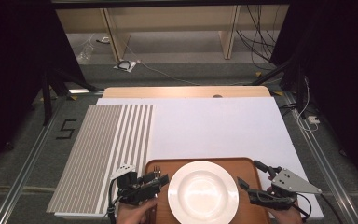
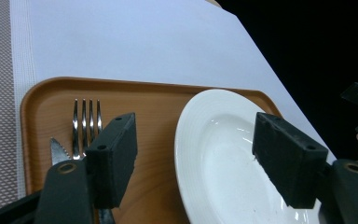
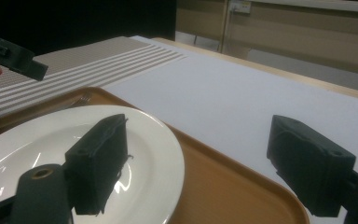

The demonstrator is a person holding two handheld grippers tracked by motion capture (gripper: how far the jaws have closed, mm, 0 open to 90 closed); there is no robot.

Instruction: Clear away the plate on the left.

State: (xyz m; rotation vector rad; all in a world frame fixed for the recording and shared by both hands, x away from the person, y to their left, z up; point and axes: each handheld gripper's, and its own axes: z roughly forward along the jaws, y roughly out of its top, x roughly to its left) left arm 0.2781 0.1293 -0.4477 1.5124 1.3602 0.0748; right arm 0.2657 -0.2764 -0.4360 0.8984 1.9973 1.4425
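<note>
- While I hold both tools low at the near edge of the table, a round white ceramic plate (image 1: 203,192) sits on a brown wooden tray with rounded corners (image 1: 244,164), between my two grippers.
- My left gripper (image 1: 161,179) hangs over the tray's left part, its jaws spread wide and clasping nothing; in the left gripper view one jaw is above the tray beside the plate's rim and the other above the plate's bowl.
- A silver metal fork (image 2: 86,126) lies on the tray just left of the plate, with the serrated tip of a knife (image 2: 58,151) next to it.
- My right gripper (image 1: 251,173) is at the tray's right edge, jaws likewise parted and empty, one over the plate's rim, the other over the white tablecloth (image 1: 214,126).
- A grey-and-white striped placemat (image 1: 105,149) lies on the cloth to the left of the tray.
</note>
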